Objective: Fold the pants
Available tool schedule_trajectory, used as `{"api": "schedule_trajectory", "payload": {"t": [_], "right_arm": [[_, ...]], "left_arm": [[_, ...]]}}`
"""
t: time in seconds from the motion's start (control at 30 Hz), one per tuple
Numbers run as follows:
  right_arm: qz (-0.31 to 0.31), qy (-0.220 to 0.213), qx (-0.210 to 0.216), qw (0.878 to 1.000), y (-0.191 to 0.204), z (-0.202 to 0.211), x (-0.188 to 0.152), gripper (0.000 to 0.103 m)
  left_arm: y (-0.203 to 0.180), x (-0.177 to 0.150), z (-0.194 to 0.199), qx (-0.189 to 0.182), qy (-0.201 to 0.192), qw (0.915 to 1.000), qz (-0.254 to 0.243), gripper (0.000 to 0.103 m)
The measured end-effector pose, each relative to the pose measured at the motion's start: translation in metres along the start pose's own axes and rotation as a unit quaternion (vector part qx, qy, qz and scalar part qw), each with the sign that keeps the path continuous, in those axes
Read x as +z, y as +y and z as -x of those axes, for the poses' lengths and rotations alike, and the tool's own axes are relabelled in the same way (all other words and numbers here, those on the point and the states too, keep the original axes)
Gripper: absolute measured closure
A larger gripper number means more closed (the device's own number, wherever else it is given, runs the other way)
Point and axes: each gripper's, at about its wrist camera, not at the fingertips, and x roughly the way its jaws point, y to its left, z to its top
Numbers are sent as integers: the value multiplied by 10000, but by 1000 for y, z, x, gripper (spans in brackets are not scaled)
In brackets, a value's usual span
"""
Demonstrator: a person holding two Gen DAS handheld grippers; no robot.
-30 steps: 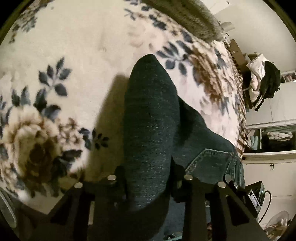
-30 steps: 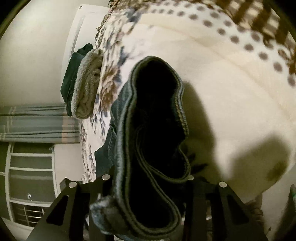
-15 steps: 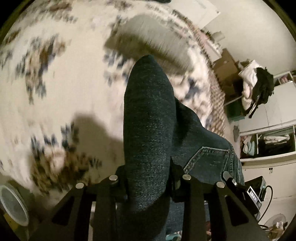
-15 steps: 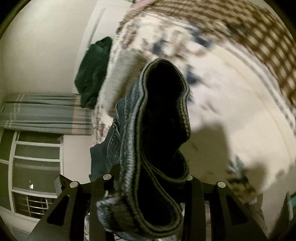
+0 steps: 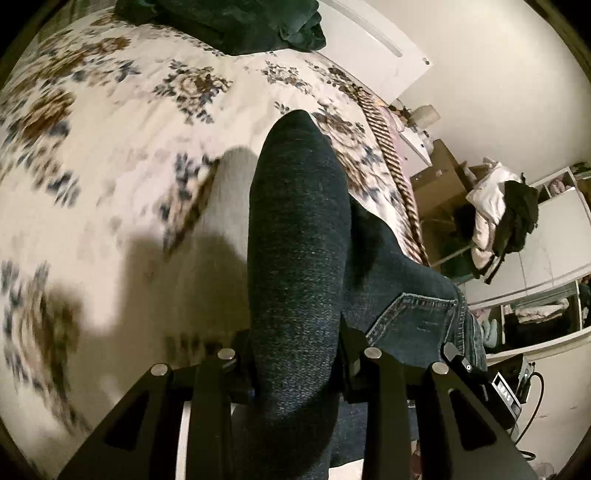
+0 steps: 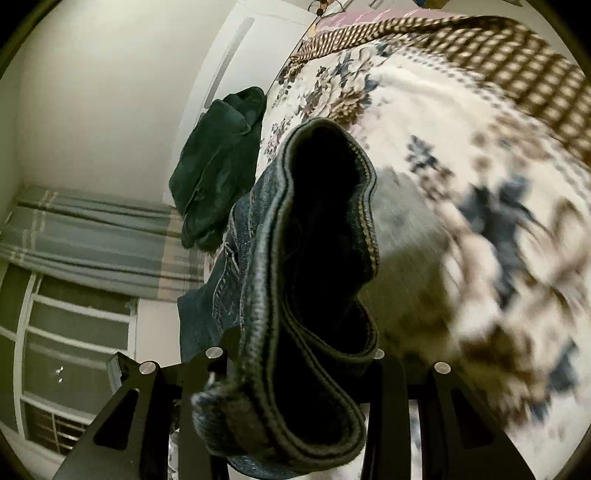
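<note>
Dark blue jeans are held up over a floral bedspread. My left gripper is shut on a folded bulge of denim; a back pocket hangs to its right. My right gripper is shut on the hem end of the jeans, whose stitched leg openings gape toward the camera. More denim hangs to the left of that gripper.
A dark green garment lies at the far end of the bed; it also shows in the right wrist view. A grey cloth lies on the bedspread under the jeans. Cardboard boxes, piled clothes and shelves stand at the right.
Both grippers have lifted and tilted with the jeans still held. The views now take in the far end of the bed, the green garment and the walls. The grips are unchanged.
</note>
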Motion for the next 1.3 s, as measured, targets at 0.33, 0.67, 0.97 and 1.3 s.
{"api": "schedule_trajectory", "payload": {"t": [0.33, 0.67, 0.97, 1.3], "right_arm": [[-192, 170, -316, 9992, -45, -122, 56, 64], [180, 485, -1111, 9925, -53, -131, 70, 42], [1301, 581, -2621, 9545, -7, -97, 39, 15], [2813, -123, -3796, 8813, 101, -15, -22, 0]], "left_arm": [[54, 69, -102, 120, 363, 9992, 75, 75], [49, 63, -98, 558, 376, 9976, -164, 61], [3, 34, -56, 1796, -74, 9793, -933, 19], [-54, 0, 13, 2238, -494, 9640, -1352, 3]]}}
